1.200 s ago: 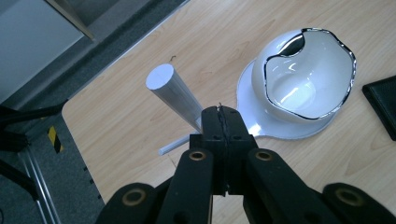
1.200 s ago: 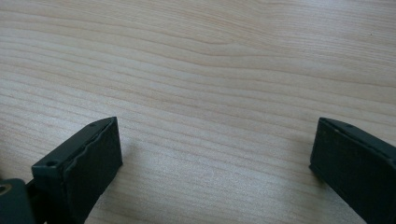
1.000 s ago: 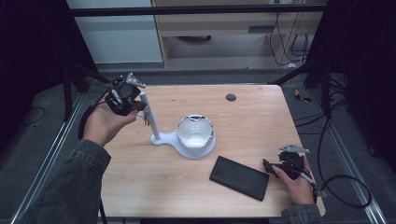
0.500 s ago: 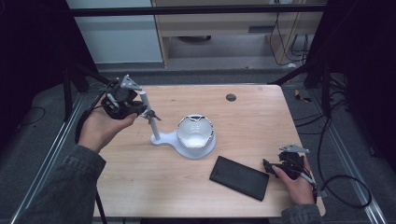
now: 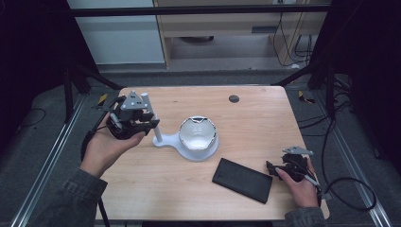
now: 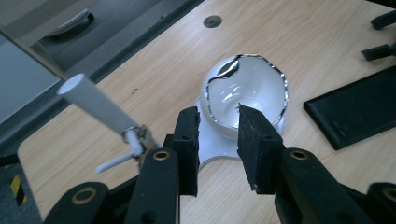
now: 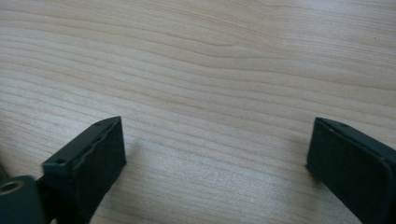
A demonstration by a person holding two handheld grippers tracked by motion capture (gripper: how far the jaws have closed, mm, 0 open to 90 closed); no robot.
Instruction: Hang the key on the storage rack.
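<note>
Your left gripper (image 5: 150,124) is raised in your left hand (image 5: 106,144), jaws parted by a narrow gap; your right gripper (image 5: 273,168) sits low in your right hand (image 5: 299,182), jaws spread wide

Right gripper (image 7: 217,156) seen along its own two black jaws, set wide apart, nothing between them. Left jaw rising from the lower left corner, inner face ridged, a screw hole on its top edge; right jaw at the right edge, cut off by the frame. Beneath and beyond, pale wooden bench (image 7: 210,70), grain running across in long wavy lines, soft shadows beside each jaw.
</note>
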